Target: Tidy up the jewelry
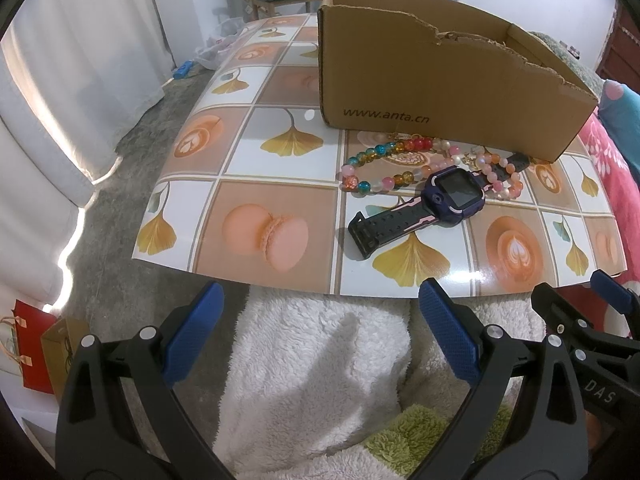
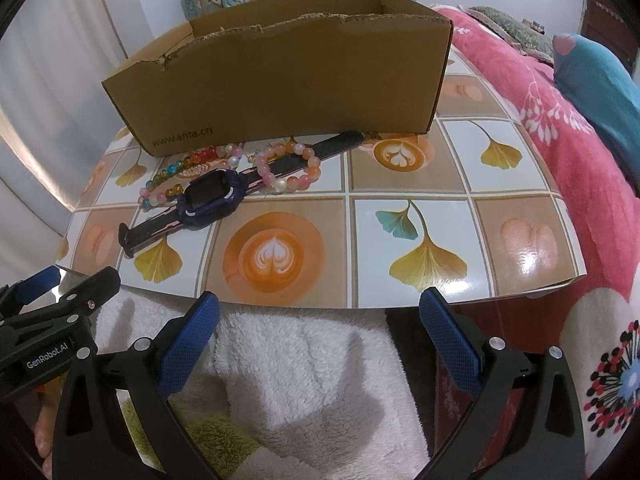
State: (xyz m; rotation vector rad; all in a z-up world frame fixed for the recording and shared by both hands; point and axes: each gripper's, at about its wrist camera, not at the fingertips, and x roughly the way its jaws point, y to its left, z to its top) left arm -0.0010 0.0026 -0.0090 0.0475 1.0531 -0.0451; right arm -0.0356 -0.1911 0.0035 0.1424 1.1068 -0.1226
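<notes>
Where box (image 1: 440, 80) ends: purple watch (image 1: 456, 196) w/ black strap, multicolour bead bracelets (image 1: 384, 156).

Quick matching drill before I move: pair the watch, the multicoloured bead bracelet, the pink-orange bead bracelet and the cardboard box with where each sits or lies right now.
Things:
1. smartwatch
2. multicoloured bead bracelet
3. pink-orange bead bracelet
4. cardboard box

Places:
A. looped over the watch's far strap
B. standing behind all the jewelry, open on top
C. flat on the mat, nearest the grippers
D. between the watch face and the box's printed corner

Pairs: 1-C, 2-D, 3-A, 4-B
</notes>
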